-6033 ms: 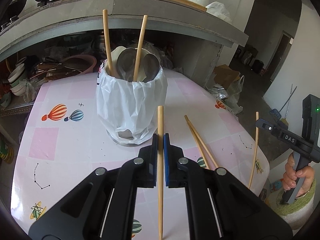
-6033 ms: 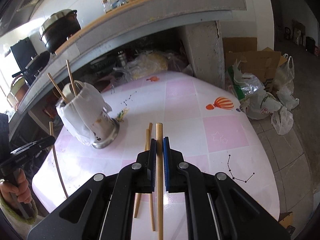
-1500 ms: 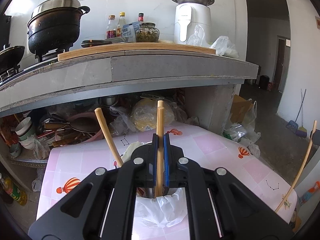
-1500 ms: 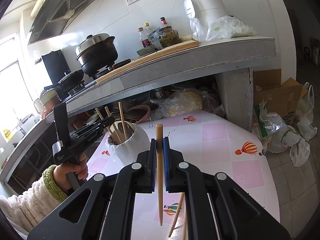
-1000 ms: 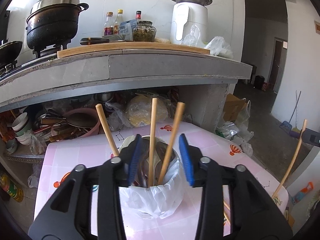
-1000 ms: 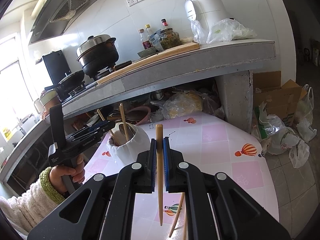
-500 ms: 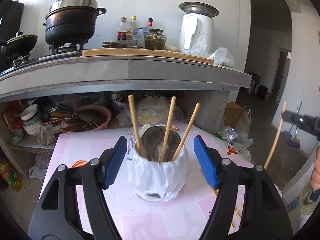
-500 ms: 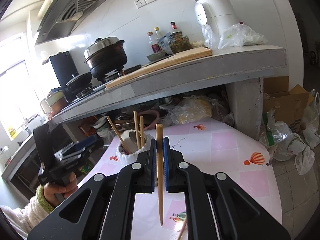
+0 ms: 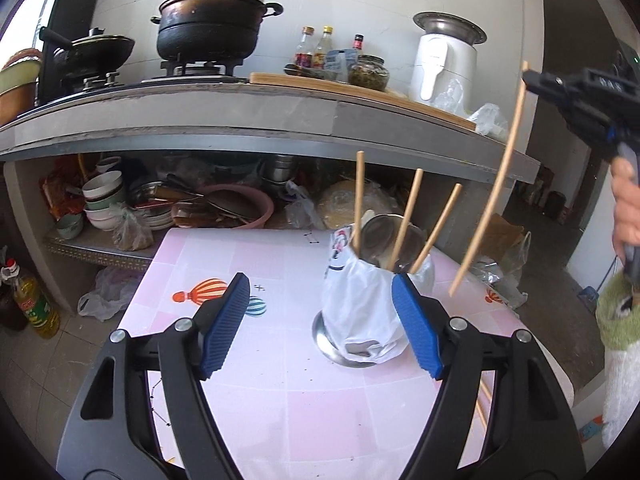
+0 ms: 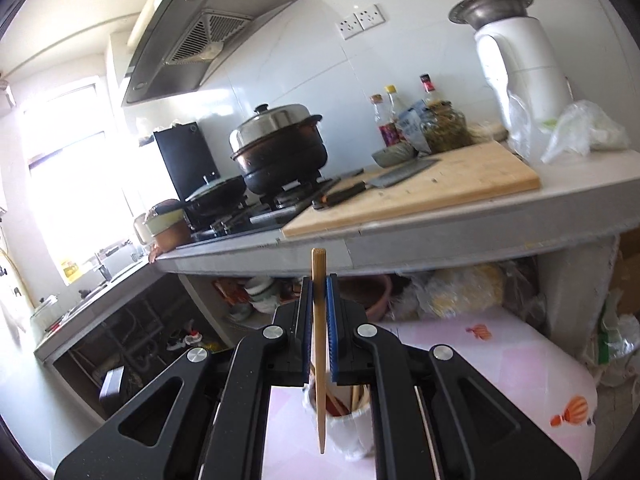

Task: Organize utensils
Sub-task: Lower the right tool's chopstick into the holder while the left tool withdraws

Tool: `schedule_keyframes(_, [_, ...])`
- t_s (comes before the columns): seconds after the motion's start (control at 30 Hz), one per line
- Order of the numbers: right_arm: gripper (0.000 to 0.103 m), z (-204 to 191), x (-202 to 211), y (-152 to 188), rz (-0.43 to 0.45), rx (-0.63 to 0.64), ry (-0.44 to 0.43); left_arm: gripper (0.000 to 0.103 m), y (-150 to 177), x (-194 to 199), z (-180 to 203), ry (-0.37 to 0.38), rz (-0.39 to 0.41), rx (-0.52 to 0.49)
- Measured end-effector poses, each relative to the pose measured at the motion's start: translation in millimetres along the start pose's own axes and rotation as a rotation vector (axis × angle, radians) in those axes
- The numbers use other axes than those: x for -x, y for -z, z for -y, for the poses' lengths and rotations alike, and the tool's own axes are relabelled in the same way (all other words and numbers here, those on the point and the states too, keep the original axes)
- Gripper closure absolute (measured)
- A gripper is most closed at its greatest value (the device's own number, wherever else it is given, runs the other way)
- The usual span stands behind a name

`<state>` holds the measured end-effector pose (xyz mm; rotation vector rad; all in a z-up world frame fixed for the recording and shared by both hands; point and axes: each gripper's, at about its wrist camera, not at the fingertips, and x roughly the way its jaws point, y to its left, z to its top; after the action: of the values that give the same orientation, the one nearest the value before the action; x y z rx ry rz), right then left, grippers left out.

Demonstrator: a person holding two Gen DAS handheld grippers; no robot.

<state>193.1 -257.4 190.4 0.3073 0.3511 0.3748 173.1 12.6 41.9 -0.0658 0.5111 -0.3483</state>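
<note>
Left hand-held gripper (image 9: 320, 322) released, blue pads spread with nothing between them. At its 1 o'clock, a steel utensil holder wrapped in white plastic bag (image 9: 362, 312) stands on the pink tiled tabletop (image 9: 280, 408) with three chopsticks inside. Right hand-held gripper (image 10: 319, 334) is clenched on one long wooden chopstick (image 10: 319, 344), held near upright above the holder.

Pink balloon-print table (image 9: 280, 400) bearing bag-wrapped metal utensil holder (image 9: 362, 316)

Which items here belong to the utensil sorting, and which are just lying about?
Job: utensil holder; three chopsticks standing in it; chopstick gripped in right claw; empty left claw.
Lying about: pot, cutting board, bottles, bowls.
</note>
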Motion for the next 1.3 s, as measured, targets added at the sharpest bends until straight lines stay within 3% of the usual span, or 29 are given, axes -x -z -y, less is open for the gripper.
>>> schedule_keyframes(0.23, [0.096, -6.5, -53.4, -8.3, -0.001, 0.061, 0.038, 0.033, 3.9, -0.2, -19.2, -0.026, -0.003, 0.032])
schedule_keyframes(0.67, [0.096, -0.3, -131.5, 36.2, -0.149, 0.118, 0.048, 0.033, 3.5, -2.1, -27.3, -0.037, -0.006, 0.039])
schedule_keyframes(1.3, [0.095, -1.1, -164.2, 71.2, -0.332, 0.116, 0.016, 0.033, 2.0, 0.4, -24.0, -0.031, -0.002, 0.03])
